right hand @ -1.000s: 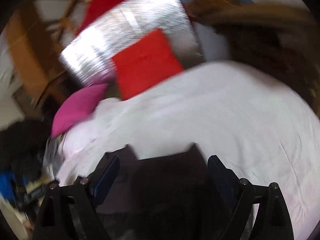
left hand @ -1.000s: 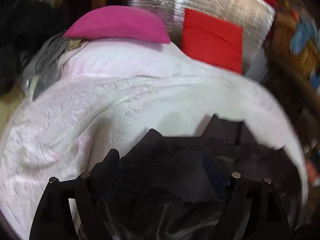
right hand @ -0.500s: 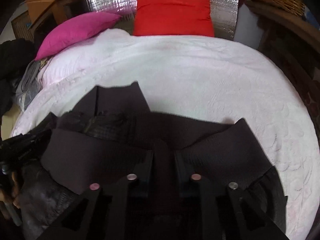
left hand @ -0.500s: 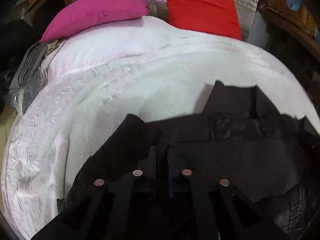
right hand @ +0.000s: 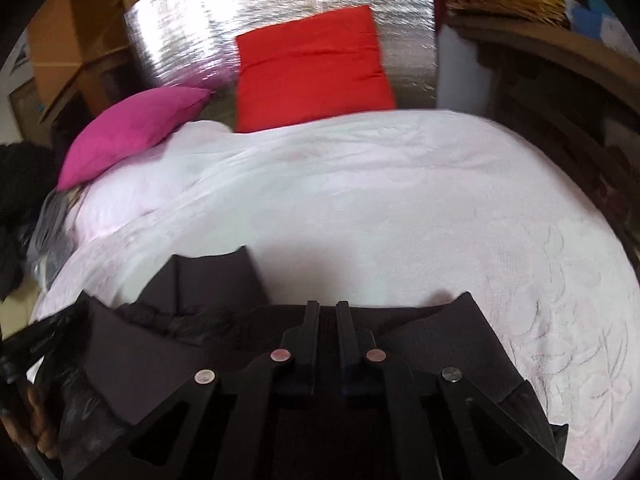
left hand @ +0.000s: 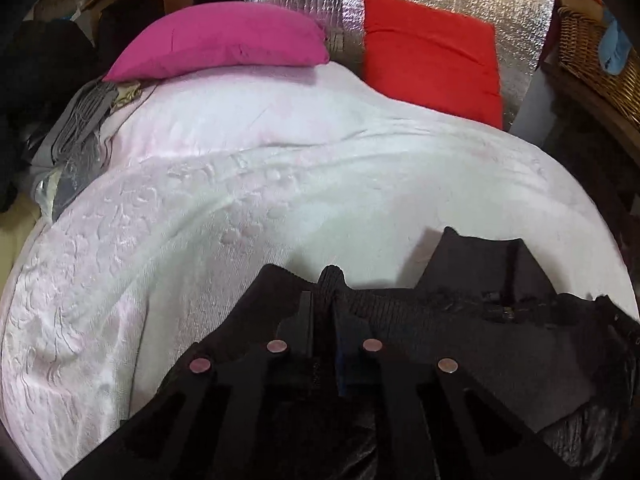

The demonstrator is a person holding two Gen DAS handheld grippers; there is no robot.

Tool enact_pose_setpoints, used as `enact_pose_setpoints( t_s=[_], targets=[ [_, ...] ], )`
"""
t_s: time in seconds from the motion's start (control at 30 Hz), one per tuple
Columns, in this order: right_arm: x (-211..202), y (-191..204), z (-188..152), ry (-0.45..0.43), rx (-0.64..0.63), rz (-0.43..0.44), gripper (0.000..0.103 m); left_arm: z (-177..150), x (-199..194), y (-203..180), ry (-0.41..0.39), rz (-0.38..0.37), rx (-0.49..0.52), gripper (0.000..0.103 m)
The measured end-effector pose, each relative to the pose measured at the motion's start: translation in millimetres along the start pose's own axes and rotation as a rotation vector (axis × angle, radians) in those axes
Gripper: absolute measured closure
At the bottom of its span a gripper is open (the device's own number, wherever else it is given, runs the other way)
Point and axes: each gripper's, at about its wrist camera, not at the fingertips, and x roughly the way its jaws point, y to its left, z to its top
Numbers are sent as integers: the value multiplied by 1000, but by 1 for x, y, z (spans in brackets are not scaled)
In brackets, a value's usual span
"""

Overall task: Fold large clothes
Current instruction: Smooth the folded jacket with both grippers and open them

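My left gripper (left hand: 325, 304) and my right gripper (right hand: 328, 316), both spread wide a second ago, are now pinched onto the ribbed edge of the black garment (left hand: 500, 352), a tuft of cloth showing between the left fingers; half a second ago they were already clamped, and the hem has since lifted slightly. The garment lies at the near end of the white bedspread (left hand: 280, 168). Left view only: grey items (left hand: 76, 128) beside the pink pillow (left hand: 224, 40). Right view only: the garment's right corner (right hand: 472, 320), the red cushion (right hand: 308, 64) seen whole.
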Motion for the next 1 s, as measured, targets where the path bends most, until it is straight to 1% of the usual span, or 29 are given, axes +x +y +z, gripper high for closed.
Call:
enact_pose_setpoints(
  t_s=[0.07, 0.13, 0.17, 0.2, 0.23, 0.27, 0.3, 0.33, 0.37, 0.4, 0.43, 0.5, 0.57, 0.63, 0.67, 0.73, 0.77, 0.8, 0.83, 0.87, 0.9, 0.97, 1.0],
  targets=[
    [3, -11, -2, 35, 45, 36, 95, -2, 9, 0, 41, 11, 9, 90],
    [-2, -19, -2, 52, 94, 99, 94, -4, 12, 1, 73, 7, 4, 89],
    [-7, -23, -2, 55, 116, 130, 93, -4, 9, 1, 80, -2, 3, 84],
    [-14, -26, -1, 63, 126, 150, 93, -3, 6, 1, 82, 1, -1, 77],
    [-18, -28, -1, 70, 124, 153, 92, -3, 1, 2, 77, 5, -7, 57],
    [-23, -29, -2, 74, 120, 152, 89, -2, -10, 4, 54, 1, -19, 39],
    [-28, -31, -3, 80, 115, 151, 81, -2, -17, 6, 34, -1, -26, 33],
    [-30, -33, -4, 82, 113, 150, 75, -1, -24, 9, 16, -2, -31, 31],
    [-34, -34, -6, 86, 112, 148, 55, -1, -33, 12, 4, 0, -28, 31],
    [-38, -36, -7, 78, 110, 145, 23, -2, -38, 14, 1, 2, -24, 31],
    [-43, -36, -9, 53, 103, 139, 17, -3, -43, 18, 0, 13, -18, 30],
    [-51, -34, -10, 30, 73, 122, 17, -8, -46, 25, 9, 56, -8, 29],
    [-54, -29, -13, 30, 46, 131, 17, -14, -44, 34, 28, 111, 2, 29],
    [-52, -16, -19, 52, 2, 120, 18, -20, -41, 41, 42, 150, 4, 29],
    [-47, -5, -23, 73, -40, 106, 18, -24, -37, 45, 53, 168, 5, 29],
    [-38, 14, -30, 103, -109, 82, 20, -27, -30, 47, 67, 182, 21, 29],
    [-31, 24, -34, 117, -151, 47, 25, -28, -24, 46, 69, 191, 36, 29],
    [-22, 34, -38, 110, -189, -9, 33, -29, -19, 43, 76, 205, 53, 29],
    [-15, 39, -40, 97, -204, -43, 38, -31, -15, 41, 83, 213, 64, 29],
    [-7, 42, -41, 92, -210, -67, 46, -32, -10, 38, 89, 219, 79, 29],
    [-3, 43, -40, 90, -209, -80, 55, -32, -3, 33, 81, 226, 100, 29],
    [5, 42, -35, 84, -180, -97, 68, -34, 2, 28, 69, 247, 127, 29],
    [9, 39, -32, 82, -157, -97, 71, -34, 4, 27, 65, 248, 132, 29]
  ],
)
